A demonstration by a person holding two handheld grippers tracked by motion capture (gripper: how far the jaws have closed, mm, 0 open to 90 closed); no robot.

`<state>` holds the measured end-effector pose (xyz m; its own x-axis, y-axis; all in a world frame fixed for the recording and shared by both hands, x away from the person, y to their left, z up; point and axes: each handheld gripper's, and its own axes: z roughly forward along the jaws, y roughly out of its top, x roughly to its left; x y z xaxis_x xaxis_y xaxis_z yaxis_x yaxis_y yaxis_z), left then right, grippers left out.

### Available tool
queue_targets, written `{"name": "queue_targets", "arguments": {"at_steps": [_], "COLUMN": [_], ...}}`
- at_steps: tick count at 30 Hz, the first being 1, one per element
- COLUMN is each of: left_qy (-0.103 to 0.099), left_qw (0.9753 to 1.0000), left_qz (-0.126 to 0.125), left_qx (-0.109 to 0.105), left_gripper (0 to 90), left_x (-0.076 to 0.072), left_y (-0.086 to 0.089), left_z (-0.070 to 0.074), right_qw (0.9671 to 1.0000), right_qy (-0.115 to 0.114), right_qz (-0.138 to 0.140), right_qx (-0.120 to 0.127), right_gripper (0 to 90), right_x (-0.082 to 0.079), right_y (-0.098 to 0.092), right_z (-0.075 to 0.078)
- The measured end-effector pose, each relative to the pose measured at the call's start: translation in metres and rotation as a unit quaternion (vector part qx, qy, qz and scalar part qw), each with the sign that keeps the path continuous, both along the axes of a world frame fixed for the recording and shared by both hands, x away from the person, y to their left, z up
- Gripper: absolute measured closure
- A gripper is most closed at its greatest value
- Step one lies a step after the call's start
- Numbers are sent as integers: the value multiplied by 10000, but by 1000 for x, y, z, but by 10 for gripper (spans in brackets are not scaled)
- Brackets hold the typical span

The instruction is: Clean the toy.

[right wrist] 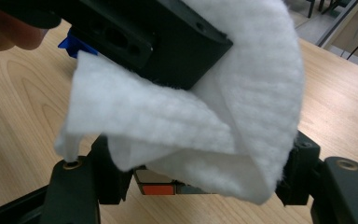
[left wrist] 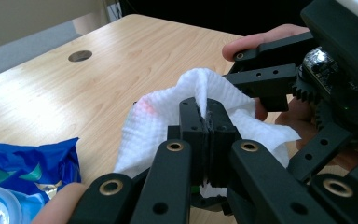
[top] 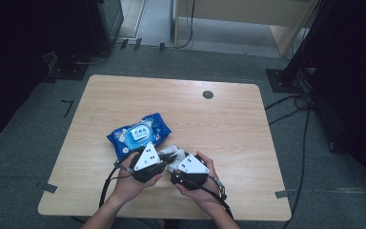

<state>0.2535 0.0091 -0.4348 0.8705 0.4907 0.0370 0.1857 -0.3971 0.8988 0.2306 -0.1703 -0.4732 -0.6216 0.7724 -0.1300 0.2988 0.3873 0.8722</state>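
The person is holding 2 tools close together over the near middle of the worktop (top: 228, 119), working a white wipe (left wrist: 168, 116) between them. The left tool (left wrist: 206, 122) is clenched on a pinched ridge of the wipe, its jaws standing pressed flat together with the sheet rising out between them. The right tool (right wrist: 200, 158) is standing with its jaws spread wide, and the wipe (right wrist: 205, 116) is draping across the gap and over a small cube (right wrist: 161, 184) with coloured tiles that is sitting low between them; whether the jaws are pressing on the cube I cannot tell. The blue pack (top: 138, 133) of wipes is lying just beyond the left hand (top: 131, 183), apart from the work.

The step in hand is probably wiping the cube. To do it well:

1. The left tool should be keeping its pinch firm, since the sheet is thin and likely to slip out under a pull.
2. The wipe should be lying flat on the cube's face, not bunched, so the folds are worth smoothing first.
3. Strokes should be short and gentle, because a light cube could twist or pop out of wide jaws.
4. The 2 tools are nearly touching, so the right hand (top: 195, 191) should be staying steady while the left is moving.
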Motion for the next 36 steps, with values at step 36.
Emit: {"name": "queue_targets", "arguments": {"at_steps": [36], "left_qy": [335], "left_qw": [9964], "left_qz": [728], "left_qx": [-286], "left_gripper": [890], "left_x": [16], "left_y": [22], "left_z": [3], "right_qw": [9992], "right_qy": [-391], "right_qz": [52], "right_qx": [-97], "right_gripper": [346], "right_x": [-8], "right_y": [-1], "right_z": [5]}}
